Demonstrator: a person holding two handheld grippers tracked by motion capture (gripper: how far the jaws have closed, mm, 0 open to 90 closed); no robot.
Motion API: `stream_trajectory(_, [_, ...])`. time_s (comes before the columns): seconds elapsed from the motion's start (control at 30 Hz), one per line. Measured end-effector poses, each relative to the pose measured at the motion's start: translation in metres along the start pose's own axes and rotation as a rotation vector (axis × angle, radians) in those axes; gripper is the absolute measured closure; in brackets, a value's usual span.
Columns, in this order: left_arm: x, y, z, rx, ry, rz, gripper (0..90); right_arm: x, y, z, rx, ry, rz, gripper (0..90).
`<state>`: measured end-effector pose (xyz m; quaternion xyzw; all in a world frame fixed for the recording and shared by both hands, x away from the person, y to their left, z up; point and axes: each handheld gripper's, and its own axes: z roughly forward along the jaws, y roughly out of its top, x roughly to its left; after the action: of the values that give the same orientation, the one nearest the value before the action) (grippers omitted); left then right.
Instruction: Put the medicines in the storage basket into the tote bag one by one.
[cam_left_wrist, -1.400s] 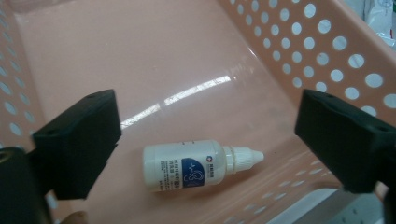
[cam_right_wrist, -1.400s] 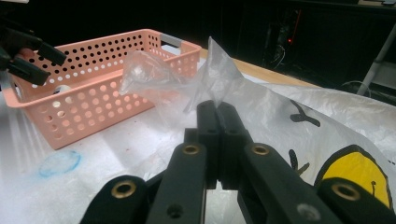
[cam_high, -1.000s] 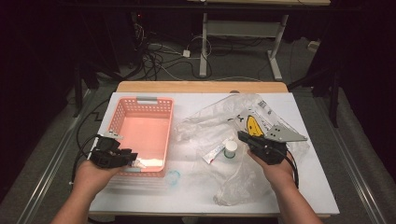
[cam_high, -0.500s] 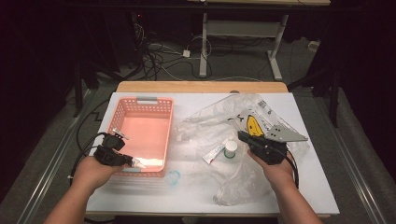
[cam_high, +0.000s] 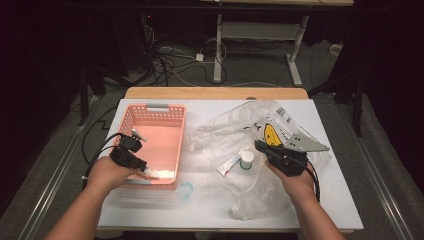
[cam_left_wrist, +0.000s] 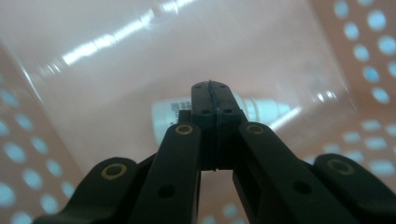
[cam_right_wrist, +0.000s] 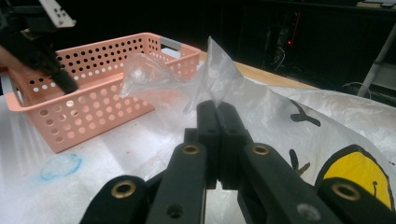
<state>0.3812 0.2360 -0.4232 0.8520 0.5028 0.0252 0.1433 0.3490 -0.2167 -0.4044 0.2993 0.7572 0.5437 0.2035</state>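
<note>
A pink perforated basket (cam_high: 155, 106) stands at the table's left. My left gripper (cam_high: 145, 170) reaches into its near left corner. Its jaws (cam_left_wrist: 215, 86) are shut flat together with nothing between them. A small white bottle (cam_left_wrist: 163, 116) lies on its side on the basket floor just beyond the tips. At the right, my right gripper (cam_high: 258, 145) is shut on a clear plastic bag (cam_high: 235, 130), which tents up from its tips (cam_right_wrist: 217, 106). A white capped bottle (cam_high: 246, 160) stands inside the bag beside that gripper.
The bag (cam_right_wrist: 261, 107) is printed with a yellow smiley face (cam_high: 271, 134) and spreads over the table's right half. A thin blue ring (cam_high: 186, 190) lies near the basket's front corner. A wooden strip edges the table's far side, with cables on the floor behind.
My left gripper's jaws have shut, and the hand has shifted a little at the basket's near corner. The right hand and the bag have not moved.
</note>
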Motion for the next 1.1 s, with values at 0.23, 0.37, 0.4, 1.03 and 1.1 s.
stream_trajectory(0.23, [-0.001,0.010,-0.012,-0.151,0.013,-0.009,87.5,-0.002,0.000,-0.002,-0.005,-0.003,0.007,90.0])
stream_trajectory(0.37, [0.003,0.006,-0.013,-0.083,-0.023,0.016,87.3,-0.001,0.000,-0.002,-0.004,-0.002,0.004,90.0])
stream_trajectory(0.4, [0.003,0.004,-0.012,-0.052,-0.031,0.023,87.5,-0.001,0.000,-0.001,-0.004,0.000,-0.002,90.0])
stream_trajectory(1.03, [-0.001,0.026,0.011,-0.110,-0.024,0.039,87.5,0.000,0.000,-0.001,-0.003,0.000,0.001,90.0])
stream_trajectory(1.1, [-0.001,0.029,0.009,-0.154,-0.031,0.034,87.2,0.000,0.000,-0.001,-0.002,0.000,0.003,90.0])
